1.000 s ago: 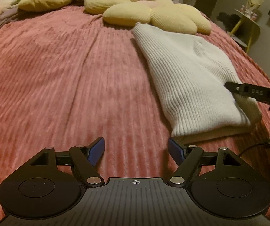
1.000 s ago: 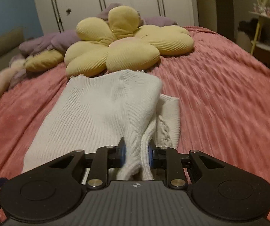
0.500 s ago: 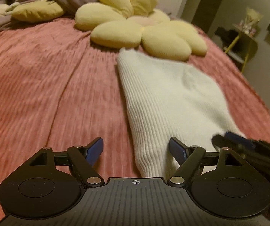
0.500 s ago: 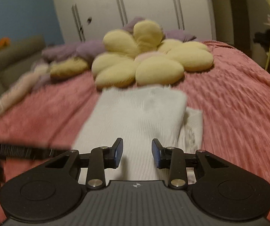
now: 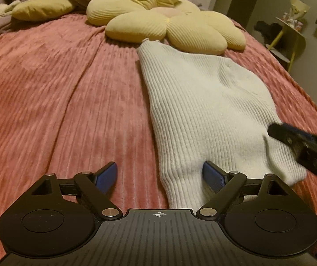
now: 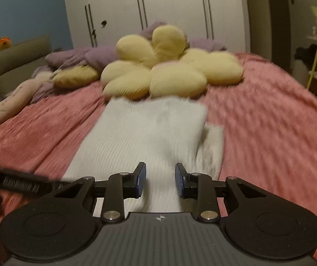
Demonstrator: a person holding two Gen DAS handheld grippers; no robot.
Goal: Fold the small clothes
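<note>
Now: white sweater (image 5: 205, 113) lies folded lengthwise on the pink bedspread (image 5: 58, 102), far end touching the flower pillow (image 5: 169, 22) at 12 o'clock, near end under both tools. A narrower layer sticks out along its 3 o'clock edge in the right view (image 6: 213, 141).

Left gripper (image 5: 159, 178): jaws wide apart, empty. Near left corner of the sweater sits between them; the right pad (image 5: 211, 177) is against the knit, the left pad over bare bedspread.

Right gripper (image 6: 160, 178): jaws apart, empty, low over the near hem, roughly mid-width. View is motion-blurred, so contact with the cloth cannot be judged. From the left view it enters at 3 o'clock (image 5: 275, 130).

Judged step: take the near hem at two points for a cross fold toward 12 o'clock.

Notes for a clean grasp:
- Shift left gripper slightly to 3 o'clock so both pads straddle the corner.
- Pinch all layers; thick rib knit may slip or split.
- Right gripper should move nearer the 3 o'clock corner for an even lift.
- Close both before lifting.
</note>
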